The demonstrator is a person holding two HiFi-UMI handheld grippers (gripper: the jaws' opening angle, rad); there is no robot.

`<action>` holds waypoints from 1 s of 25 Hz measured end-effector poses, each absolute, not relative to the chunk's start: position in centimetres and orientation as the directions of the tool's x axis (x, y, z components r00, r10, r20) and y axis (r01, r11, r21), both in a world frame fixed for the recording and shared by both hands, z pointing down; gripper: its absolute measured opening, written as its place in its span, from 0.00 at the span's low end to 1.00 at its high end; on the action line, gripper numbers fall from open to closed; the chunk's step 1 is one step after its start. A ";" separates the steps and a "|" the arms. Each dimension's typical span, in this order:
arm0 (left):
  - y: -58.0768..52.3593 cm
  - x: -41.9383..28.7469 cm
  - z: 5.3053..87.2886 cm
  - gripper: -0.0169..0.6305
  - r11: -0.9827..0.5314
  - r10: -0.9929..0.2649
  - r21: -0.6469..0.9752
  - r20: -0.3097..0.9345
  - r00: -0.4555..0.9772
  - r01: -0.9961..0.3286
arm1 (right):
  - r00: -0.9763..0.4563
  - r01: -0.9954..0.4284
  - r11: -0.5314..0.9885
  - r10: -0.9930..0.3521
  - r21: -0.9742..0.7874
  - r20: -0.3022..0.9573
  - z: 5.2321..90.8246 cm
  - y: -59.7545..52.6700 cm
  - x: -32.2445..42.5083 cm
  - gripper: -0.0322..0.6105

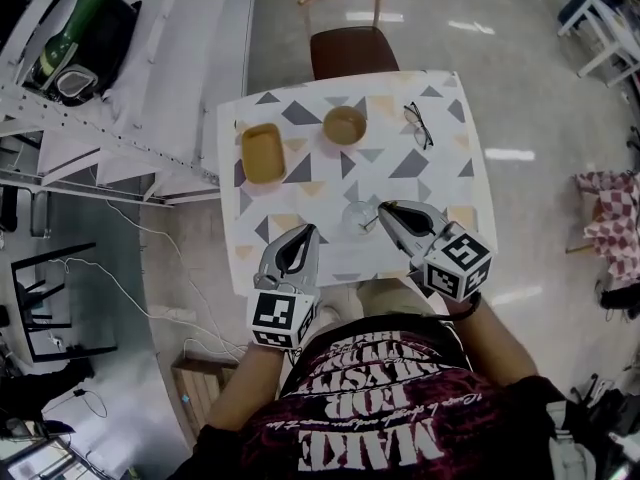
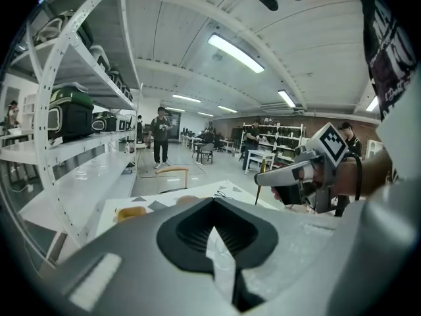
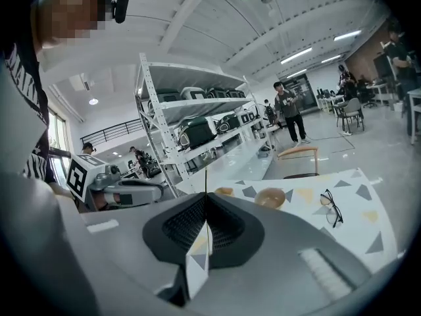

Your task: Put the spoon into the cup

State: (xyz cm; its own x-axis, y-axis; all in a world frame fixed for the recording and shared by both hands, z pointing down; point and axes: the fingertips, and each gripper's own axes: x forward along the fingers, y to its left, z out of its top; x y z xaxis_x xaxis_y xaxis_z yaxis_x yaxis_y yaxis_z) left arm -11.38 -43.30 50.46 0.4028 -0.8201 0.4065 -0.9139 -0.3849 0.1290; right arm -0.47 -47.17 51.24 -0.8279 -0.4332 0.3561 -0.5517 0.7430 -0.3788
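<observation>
Gripping the thin spoon by its handle, the right tool holds it at the clear cup on the patterned surface. I cannot tell if its end is inside. The left tool is clenched on nothing, beside the cup.

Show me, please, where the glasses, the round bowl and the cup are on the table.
glasses (image 1: 418, 126), head view, near the bridge between the lenses
bowl (image 1: 345, 125), head view, middle of its inside
cup (image 1: 352, 212), head view, its clear inside
</observation>
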 end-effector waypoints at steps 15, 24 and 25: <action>-43.7 -11.3 55.0 0.03 -0.340 -0.780 0.156 0.503 0.371 -0.927 | -0.808 -0.571 0.684 -0.368 -0.454 0.460 60.5 -48.7 -0.6 0.10; -41.8 -10.5 54.7 0.03 -0.350 -0.775 0.168 0.500 0.386 -0.922 | -0.748 -0.638 0.651 -0.399 -0.411 0.530 63.4 -48.2 -0.3 0.10; -41.5 -10.5 54.6 0.03 -0.352 -0.776 0.167 0.498 0.387 -0.921 | -0.738 -0.649 0.647 -0.406 -0.400 0.539 63.7 -48.1 -0.3 0.10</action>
State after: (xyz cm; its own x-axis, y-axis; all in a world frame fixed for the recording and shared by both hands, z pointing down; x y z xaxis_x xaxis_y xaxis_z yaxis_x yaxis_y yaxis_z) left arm -10.53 -41.49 54.58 0.3869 -0.7764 0.4975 -0.9210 -0.3519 0.1671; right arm -0.28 -48.13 63.69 -0.7378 -0.4059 0.5393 -0.6487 0.6473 -0.4002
